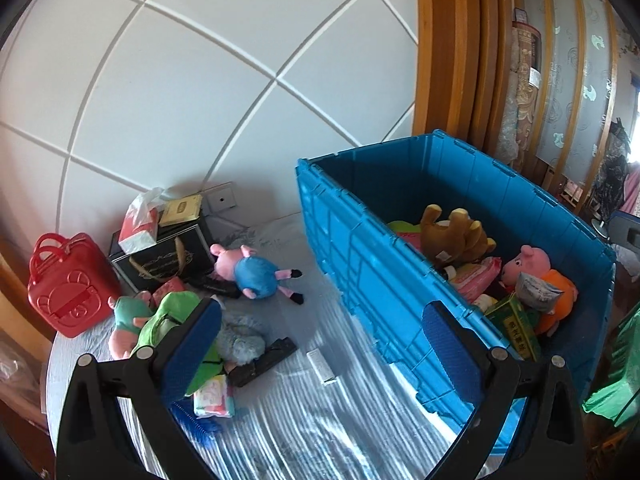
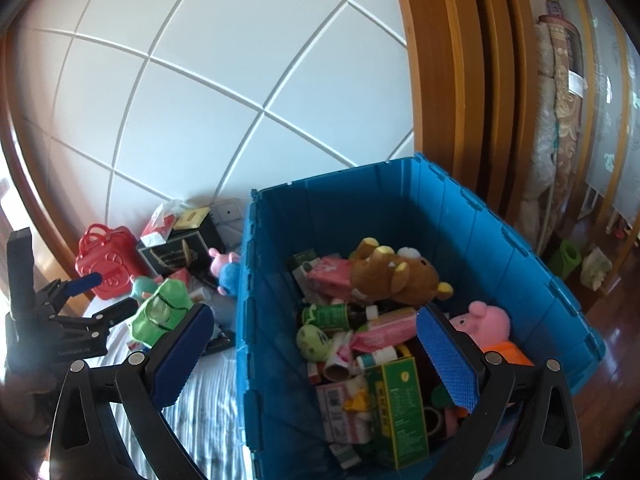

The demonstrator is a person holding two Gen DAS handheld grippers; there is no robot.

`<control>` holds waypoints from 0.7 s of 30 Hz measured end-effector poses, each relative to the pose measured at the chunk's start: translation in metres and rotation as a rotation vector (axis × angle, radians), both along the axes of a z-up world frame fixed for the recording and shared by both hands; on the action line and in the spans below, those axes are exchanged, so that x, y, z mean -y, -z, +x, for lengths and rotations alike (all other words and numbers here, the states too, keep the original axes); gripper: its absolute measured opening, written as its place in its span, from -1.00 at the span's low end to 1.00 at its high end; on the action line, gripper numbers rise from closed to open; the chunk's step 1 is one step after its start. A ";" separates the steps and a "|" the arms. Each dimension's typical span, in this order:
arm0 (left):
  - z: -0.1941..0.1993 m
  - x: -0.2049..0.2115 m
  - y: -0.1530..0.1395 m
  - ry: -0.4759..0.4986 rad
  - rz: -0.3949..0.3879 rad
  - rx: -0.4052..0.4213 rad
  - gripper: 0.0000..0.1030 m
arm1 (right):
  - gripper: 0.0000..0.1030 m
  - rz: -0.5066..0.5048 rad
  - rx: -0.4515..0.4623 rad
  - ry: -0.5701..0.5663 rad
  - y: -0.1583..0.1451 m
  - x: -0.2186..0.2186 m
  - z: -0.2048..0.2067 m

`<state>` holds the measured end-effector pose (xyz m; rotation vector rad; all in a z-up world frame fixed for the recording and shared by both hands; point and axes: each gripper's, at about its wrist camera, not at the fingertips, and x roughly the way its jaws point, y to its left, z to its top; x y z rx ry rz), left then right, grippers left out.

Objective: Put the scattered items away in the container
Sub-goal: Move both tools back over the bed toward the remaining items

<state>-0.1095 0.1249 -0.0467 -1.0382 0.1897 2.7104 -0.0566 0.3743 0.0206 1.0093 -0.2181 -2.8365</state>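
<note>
A blue crate stands on the right of the striped bed surface. My left gripper hangs open and empty over the bed beside the crate's outer wall. Scattered to its left lie a pig plush in blue, a pig plush in green, a green bag, a grey fluffy toy and a tissue packet. My right gripper is open and empty above the crate. Inside are a brown bear, a pig plush in orange, a green box and bottles.
A red plastic case, a black box with a tissue pack on it and a black stapler-like item sit near the white panelled wall. A small white box lies by the crate. Wooden door frames stand on the right.
</note>
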 end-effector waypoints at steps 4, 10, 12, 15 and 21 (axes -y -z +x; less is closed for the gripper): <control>0.010 0.049 0.020 -0.063 0.013 0.055 0.99 | 0.99 0.005 0.013 -0.042 0.007 0.030 0.004; 0.036 0.119 0.050 -0.177 -0.016 0.085 0.99 | 0.99 0.026 0.034 -0.131 0.021 0.088 0.009; 0.045 0.141 0.063 -0.209 -0.019 0.103 0.99 | 0.99 0.037 0.041 -0.163 0.026 0.109 0.010; 0.057 0.170 0.086 -0.251 -0.032 0.143 0.99 | 0.99 0.041 0.060 -0.210 0.038 0.139 0.012; 0.072 0.211 0.132 -0.295 -0.042 0.222 0.99 | 0.99 0.051 0.129 -0.290 0.077 0.193 0.010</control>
